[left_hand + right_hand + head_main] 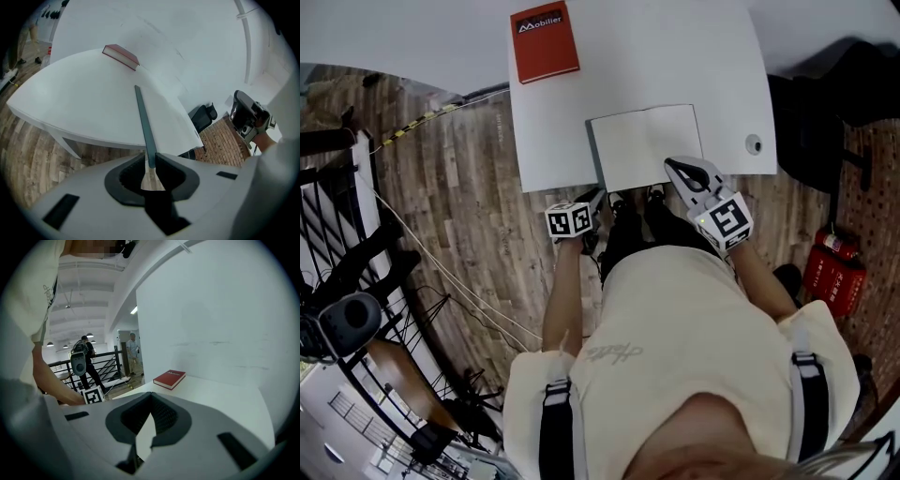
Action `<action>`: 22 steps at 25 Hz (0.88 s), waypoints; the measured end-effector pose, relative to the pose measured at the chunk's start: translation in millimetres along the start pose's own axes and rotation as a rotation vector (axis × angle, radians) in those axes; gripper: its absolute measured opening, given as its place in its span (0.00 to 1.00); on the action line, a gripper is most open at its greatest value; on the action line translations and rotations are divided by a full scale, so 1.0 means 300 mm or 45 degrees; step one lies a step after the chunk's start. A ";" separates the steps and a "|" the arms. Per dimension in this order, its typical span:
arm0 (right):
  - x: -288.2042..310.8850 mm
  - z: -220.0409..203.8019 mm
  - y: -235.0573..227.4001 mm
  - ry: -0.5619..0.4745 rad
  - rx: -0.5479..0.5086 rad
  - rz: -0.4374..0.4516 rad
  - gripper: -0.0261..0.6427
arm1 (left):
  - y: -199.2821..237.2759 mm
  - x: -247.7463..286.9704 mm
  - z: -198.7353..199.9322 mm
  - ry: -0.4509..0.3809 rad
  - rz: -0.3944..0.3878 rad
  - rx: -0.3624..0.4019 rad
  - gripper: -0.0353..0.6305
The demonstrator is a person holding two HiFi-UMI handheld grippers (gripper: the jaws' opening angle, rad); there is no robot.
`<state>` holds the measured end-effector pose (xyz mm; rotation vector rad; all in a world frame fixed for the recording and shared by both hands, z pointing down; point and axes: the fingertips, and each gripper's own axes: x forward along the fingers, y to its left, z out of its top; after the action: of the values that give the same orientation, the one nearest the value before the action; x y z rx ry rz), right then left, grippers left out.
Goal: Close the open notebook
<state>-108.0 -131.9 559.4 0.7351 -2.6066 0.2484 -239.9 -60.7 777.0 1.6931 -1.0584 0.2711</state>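
1. Notebook (642,145): it lies on the white table (675,56) against the near edge, one blank white page facing up. Its dark teal cover (143,117) stands raised along the left side.
2. The left gripper (151,159) has its jaws clamped on the near end of that cover. In the left gripper view the cover shows only edge-on, as a thin strip running away from the jaws, so its face cannot be seen.
3. In the head view the left gripper (595,197) sits at the notebook's near-left corner. Its tips are small and dark there and hard to make out.
4. The right gripper (151,394) has its jaw tips pressed together with nothing between them.
5. From above, the right gripper (680,169) covers the notebook's near-right corner and hides that part of the page. Whether it touches the paper cannot be told.
6. A red book (544,42) lies well apart at the table's far-left corner, closed. Its cover print is too small to read reliably.
7. The person's torso blocks the floor just in front of the table. A wood floor (459,206) shows to the left.
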 end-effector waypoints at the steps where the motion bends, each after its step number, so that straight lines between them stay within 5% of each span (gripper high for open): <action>1: 0.001 -0.002 0.001 0.003 0.002 -0.002 0.05 | 0.001 0.005 0.000 0.005 -0.011 -0.002 0.14; 9: -0.008 -0.018 -0.004 0.016 0.030 -0.037 0.05 | -0.006 0.015 -0.004 -0.001 -0.137 -0.096 0.14; 22: -0.011 -0.025 0.001 -0.007 0.024 -0.071 0.05 | -0.063 -0.008 0.027 0.004 -0.230 -0.046 0.09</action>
<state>-103.0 -128.1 564.5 0.8150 -2.5878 0.2549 -229.6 -65.8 759.8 1.7425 -0.8958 0.1371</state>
